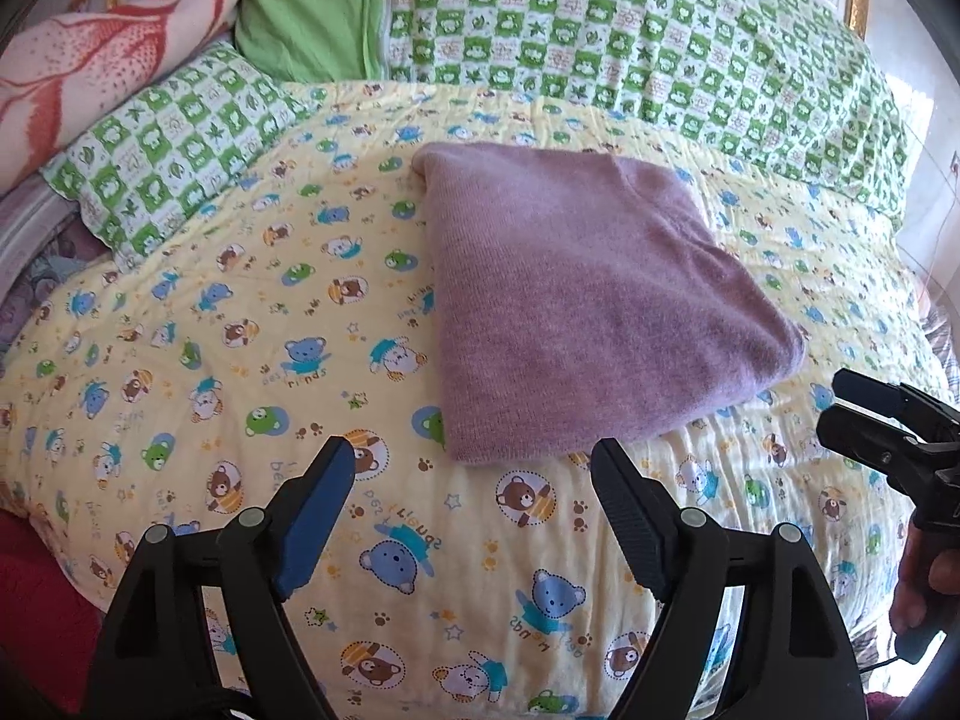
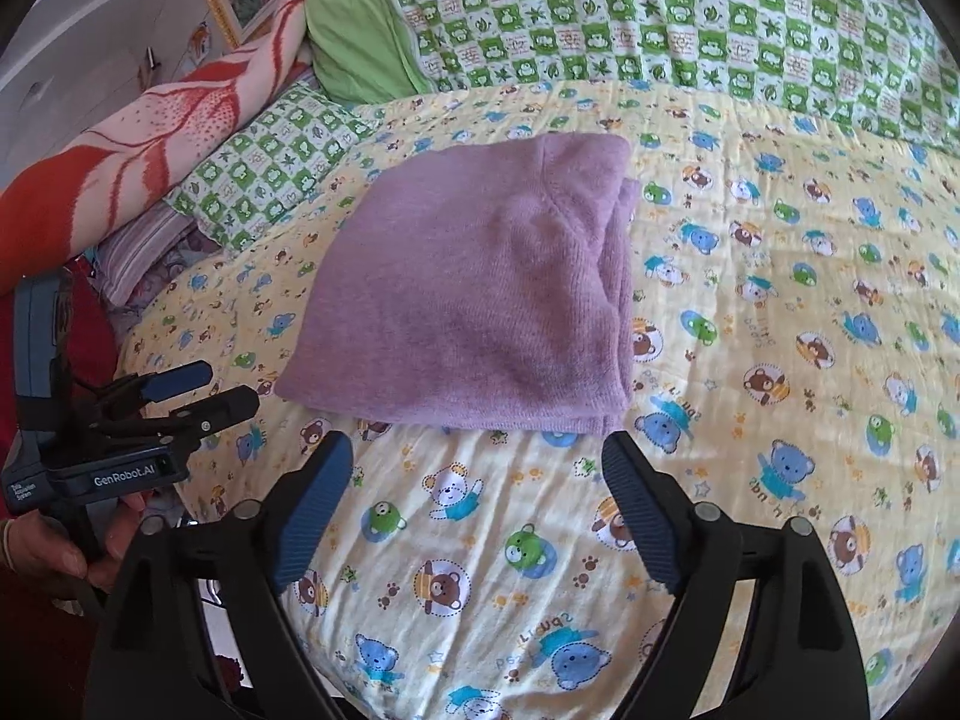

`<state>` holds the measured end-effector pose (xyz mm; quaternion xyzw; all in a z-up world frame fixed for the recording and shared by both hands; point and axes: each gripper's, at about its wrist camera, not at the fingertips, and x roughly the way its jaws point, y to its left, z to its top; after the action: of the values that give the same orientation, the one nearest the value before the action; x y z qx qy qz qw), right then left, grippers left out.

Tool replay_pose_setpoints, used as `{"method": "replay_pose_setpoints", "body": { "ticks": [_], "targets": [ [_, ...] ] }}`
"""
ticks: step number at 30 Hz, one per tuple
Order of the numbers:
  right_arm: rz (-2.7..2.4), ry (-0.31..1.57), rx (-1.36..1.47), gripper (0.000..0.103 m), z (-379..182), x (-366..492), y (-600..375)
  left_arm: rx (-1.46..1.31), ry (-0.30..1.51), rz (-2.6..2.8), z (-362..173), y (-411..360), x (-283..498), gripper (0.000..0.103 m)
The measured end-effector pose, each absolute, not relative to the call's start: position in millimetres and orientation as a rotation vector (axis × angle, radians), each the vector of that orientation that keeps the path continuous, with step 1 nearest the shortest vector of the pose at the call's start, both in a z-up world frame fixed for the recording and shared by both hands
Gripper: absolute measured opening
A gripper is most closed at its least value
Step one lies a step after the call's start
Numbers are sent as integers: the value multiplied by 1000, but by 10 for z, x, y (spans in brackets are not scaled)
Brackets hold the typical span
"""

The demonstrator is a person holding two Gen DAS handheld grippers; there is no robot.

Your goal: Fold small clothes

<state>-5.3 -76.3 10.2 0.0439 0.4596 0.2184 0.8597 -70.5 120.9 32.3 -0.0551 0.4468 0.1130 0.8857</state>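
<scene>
While you hold both tools above the near part of the bed, the purple knit sweater (image 1: 600, 300) lies folded into a compact rectangle on the yellow teddy-bear quilt (image 1: 240, 312), just ahead of the fingertips. Your left gripper (image 1: 474, 456) has its jaws spread wide, nothing between them, the sweater's near edge just beyond the tips. Your right gripper (image 2: 477, 450) is likewise spread and empty, facing the sweater's near hem; stacked layers show along the garment's right side in the right wrist view. Neither tool touches the fabric. Each gripper appears at the edge of the other's view, jaws parted there too. Behind the sweater, a green-and-white checked quilt (image 2: 690, 18) runs across the head of the bed, with a matching checked pillow (image 1: 168, 138) and a pink-and-red blanket (image 2: 150, 114) at far left.
</scene>
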Motion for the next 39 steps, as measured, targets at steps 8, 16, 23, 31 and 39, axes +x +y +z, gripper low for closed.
{"method": "replay_pose_setpoints", "body": {
  "ticks": [8, 16, 23, 31, 39],
  "targets": [
    [496, 888, -3, 98, 295, -107, -844, -53, 862, 319, 509, 1057, -764, 85],
    [525, 827, -140, 102, 326, -179, -766, -57, 873, 320, 441, 971, -711, 85],
    [471, 820, -124, 102, 206, -226, -716, -20, 900, 262, 303, 952, -661, 86],
    [444, 855, -108, 102, 82, -264, -646, -14, 931, 287, 181, 987, -697, 87],
    [455, 852, -86, 102, 8, -197, -598, 4, 945, 322, 102, 983, -619, 89]
  ]
}}
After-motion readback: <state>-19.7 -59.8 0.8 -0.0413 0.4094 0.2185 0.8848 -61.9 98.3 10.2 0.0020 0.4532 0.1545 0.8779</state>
